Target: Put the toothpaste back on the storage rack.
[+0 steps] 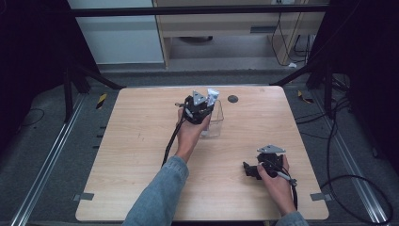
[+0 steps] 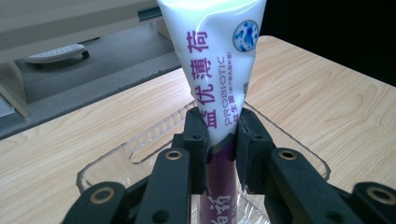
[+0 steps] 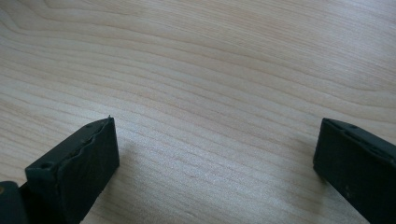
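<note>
Toothpaste tube (image 2: 217, 70), white with a purple lower part, stands upright over the clear plastic box (image 2: 116, 161), its lower end down inside the box. The left tongs (image 2: 218, 140) are clamped on it where the white gives way to purple, pads pressing both flat sides. Such a tube is likely light and soft: it dents under pressure, and its glossy skin may slide if the squeeze is weak. The firmer part near the cap looks like the safer hold, since the wide crimped end would flex and swing. The box looks thin and light and may shift if bumped. The right tongs (image 3: 215, 154) rest wide apart and empty on the surface (image 1: 141, 155), well apart from the box.
</note>
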`<state>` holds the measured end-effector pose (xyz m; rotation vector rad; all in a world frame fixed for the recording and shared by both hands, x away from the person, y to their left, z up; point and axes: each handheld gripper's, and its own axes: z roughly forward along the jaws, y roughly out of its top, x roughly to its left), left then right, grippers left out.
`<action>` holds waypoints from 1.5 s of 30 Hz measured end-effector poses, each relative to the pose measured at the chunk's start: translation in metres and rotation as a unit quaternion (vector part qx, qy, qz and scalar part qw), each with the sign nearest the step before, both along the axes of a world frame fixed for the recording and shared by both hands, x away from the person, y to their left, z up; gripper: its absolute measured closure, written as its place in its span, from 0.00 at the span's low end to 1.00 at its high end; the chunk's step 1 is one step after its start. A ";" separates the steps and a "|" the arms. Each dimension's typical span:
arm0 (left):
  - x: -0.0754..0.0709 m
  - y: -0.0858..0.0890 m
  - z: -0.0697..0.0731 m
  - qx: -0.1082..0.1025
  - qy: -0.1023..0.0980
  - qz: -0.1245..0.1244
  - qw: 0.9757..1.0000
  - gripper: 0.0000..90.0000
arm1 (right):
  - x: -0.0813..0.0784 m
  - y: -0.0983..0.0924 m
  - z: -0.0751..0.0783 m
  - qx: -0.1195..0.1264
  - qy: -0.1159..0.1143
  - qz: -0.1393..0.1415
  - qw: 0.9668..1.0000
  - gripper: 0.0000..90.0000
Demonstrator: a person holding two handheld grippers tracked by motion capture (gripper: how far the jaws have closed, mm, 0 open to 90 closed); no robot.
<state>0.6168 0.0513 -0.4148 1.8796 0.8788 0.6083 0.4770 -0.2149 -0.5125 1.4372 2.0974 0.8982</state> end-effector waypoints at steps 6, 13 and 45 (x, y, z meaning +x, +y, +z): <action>0.000 0.000 -0.001 0.003 0.002 -0.002 1.000 0.84 | 0.000 0.000 0.000 0.001 -0.001 0.000 1.000 0.00; -0.001 -0.004 0.000 0.012 0.000 -0.003 1.000 0.84 | 0.000 0.000 0.000 0.001 -0.001 0.000 1.000 0.01; 0.005 -0.023 0.005 0.045 0.022 -0.003 0.999 0.83 | 0.000 0.000 0.000 0.000 0.000 0.000 1.000 0.01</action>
